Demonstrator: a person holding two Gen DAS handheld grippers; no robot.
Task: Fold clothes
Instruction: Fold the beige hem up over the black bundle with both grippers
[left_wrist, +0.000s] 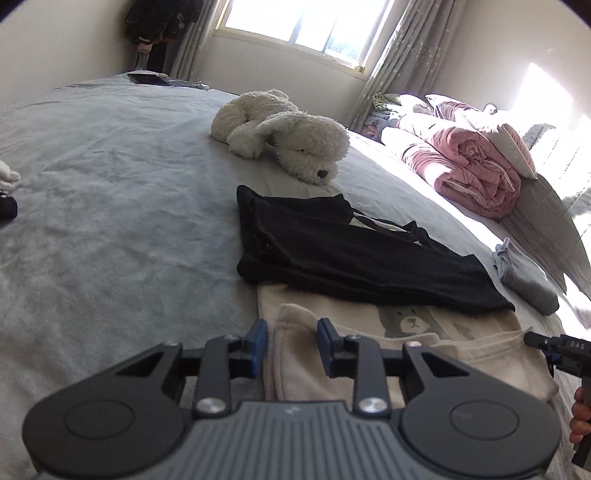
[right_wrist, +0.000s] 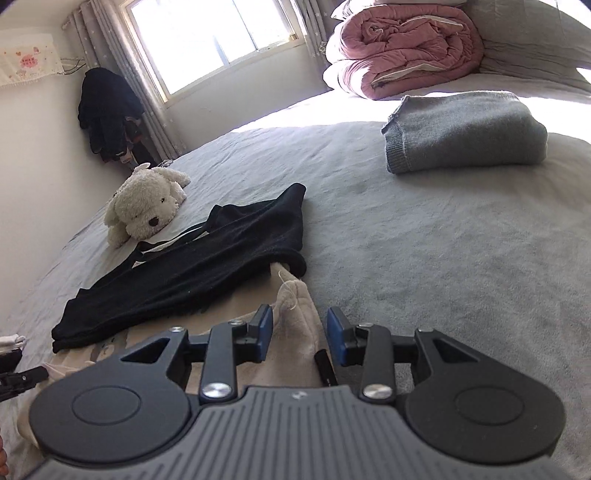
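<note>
A wide bed (left_wrist: 110, 192) with a pale grey cover. On it lie a cream garment (left_wrist: 461, 347) nearest, black trousers (left_wrist: 332, 247) overlapping its far edge, a white plush dog (left_wrist: 288, 136) beyond, a folded grey sweater (right_wrist: 465, 133) right, and a rolled pink quilt (left_wrist: 476, 162) far right.

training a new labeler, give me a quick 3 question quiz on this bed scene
1. True or false: the black garment lies partly on top of the cream top.
2. Which is already folded? A) grey sweater B) black garment C) cream top
3. What is between the open fingers of the left gripper and of the right gripper?

Key: 1 true; 2 A; 3 a fold of the cream top, not yet pinched.
</note>
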